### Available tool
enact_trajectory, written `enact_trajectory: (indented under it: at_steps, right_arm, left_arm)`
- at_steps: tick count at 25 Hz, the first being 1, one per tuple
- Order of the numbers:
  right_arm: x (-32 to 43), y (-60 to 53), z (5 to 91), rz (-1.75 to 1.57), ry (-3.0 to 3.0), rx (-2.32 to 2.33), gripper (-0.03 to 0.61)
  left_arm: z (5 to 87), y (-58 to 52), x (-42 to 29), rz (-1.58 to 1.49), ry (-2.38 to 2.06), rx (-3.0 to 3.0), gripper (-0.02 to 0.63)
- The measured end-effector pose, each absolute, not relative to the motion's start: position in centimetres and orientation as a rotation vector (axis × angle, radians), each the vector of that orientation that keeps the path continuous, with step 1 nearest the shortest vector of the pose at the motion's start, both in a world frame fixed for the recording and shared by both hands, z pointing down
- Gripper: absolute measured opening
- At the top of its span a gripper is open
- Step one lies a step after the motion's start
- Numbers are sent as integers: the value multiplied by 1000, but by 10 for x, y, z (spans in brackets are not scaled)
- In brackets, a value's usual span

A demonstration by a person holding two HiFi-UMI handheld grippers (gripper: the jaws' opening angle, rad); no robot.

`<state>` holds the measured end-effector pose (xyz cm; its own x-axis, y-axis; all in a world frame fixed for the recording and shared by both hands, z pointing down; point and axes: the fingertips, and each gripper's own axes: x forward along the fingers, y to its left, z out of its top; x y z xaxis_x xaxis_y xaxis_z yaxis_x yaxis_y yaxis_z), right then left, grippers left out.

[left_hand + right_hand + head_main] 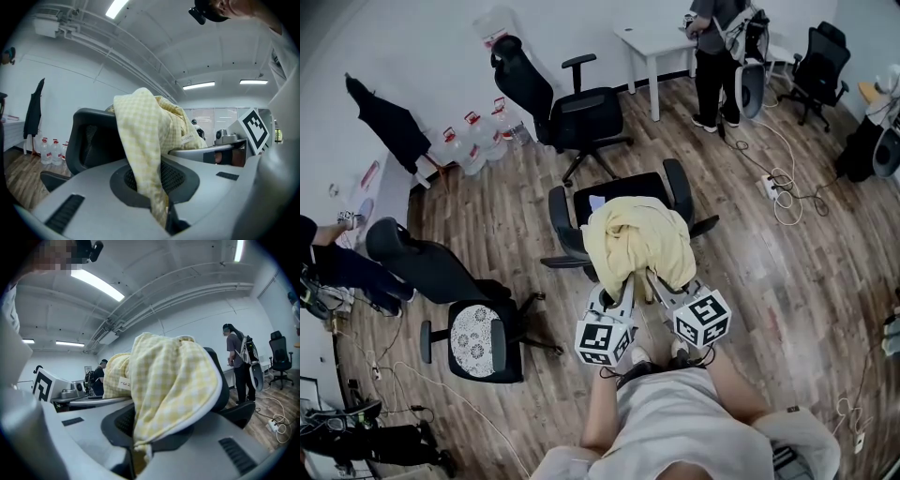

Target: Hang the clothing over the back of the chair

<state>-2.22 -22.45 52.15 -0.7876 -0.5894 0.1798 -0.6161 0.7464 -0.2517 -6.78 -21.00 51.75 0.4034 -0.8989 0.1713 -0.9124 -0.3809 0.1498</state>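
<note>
Left gripper (pixel 625 284): jaws pinched tight on 1 hanging fold of the yellow checked clothing (pixel 637 239)
Right gripper (pixel 656 281): pressed together on the hem, just beside the left
Clothing: draped and bunched over the back of the black chair (pixel 623 192); both grippers at its 6 o'clock

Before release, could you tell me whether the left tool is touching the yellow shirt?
Touching. The left gripper view shows the left tool clamped on the yellow shirt.
</note>
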Motion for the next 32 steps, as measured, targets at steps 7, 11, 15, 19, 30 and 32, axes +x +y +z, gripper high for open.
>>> enact_trajectory:
  at_steps: [7, 11, 15, 19, 30, 32]
  right_arm:
    - [-20, -223, 523, 410, -2844, 1004, 63]
    - [-18, -223, 523, 399, -2836, 1009, 67]
    - [-18, -223, 522, 397, -2841, 1018, 81]
    - [-16, -223, 521, 399, -2855, 1030, 103]
    - [0, -214, 517, 347, -2846, 1074, 236]
    - [3, -212, 517, 338, -2845, 1075, 258]
  left_arm:
    - [519, -208, -65, 113, -1628, 2452, 37]
    - [519, -207, -64, 122, -1628, 2455, 37]
    - [518, -207, -65, 123, -1623, 2459, 37]
    - [516, -206, -64, 118, -1618, 2466, 37]
    - [514, -196, -66, 119, -1630, 2454, 128]
    - [514, -194, -66, 119, -1631, 2453, 168]
